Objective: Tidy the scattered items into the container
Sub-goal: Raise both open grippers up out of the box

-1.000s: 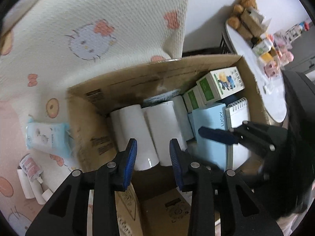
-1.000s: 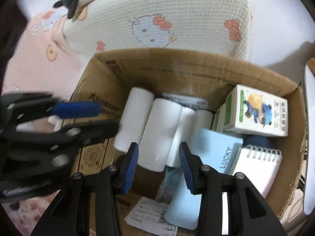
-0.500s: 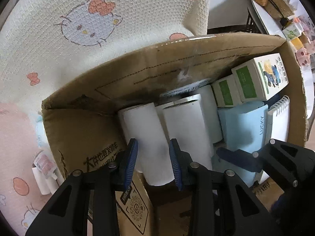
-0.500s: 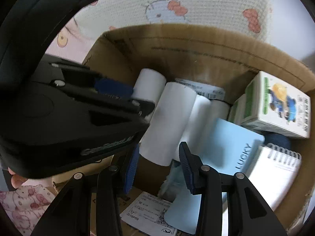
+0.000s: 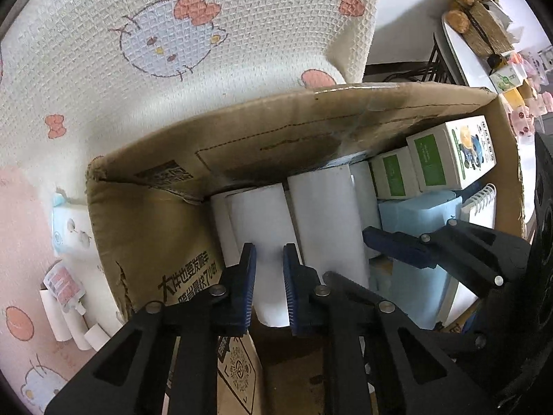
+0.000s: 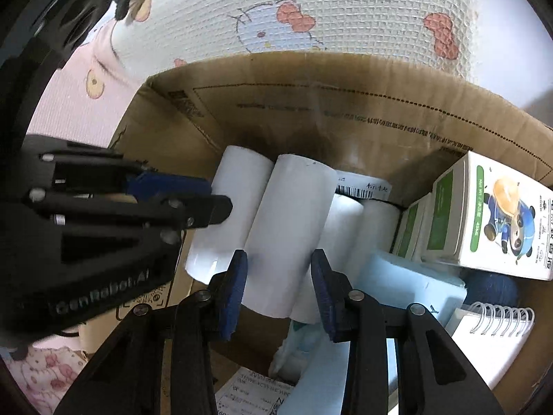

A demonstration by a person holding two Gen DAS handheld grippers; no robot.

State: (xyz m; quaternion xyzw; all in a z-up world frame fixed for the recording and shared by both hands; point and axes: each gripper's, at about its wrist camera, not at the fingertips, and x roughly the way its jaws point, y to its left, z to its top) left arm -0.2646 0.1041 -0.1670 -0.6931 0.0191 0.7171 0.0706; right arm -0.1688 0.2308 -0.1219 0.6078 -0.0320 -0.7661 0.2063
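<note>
Blanket behind cardboard box; both tools, left and right, gaped open over white rolls, gripping nothing.

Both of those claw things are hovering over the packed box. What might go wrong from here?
The left gripper and right gripper sit close together over the cardboard box, so they might knock into each other. The white rolls are packed side by side, so nudging one may shift its neighbours. Pouches and small rolls lie outside the box and might be missed.

A cartoon-cat blanket drapes behind, beside a white table bearing a teddy bear.
</note>
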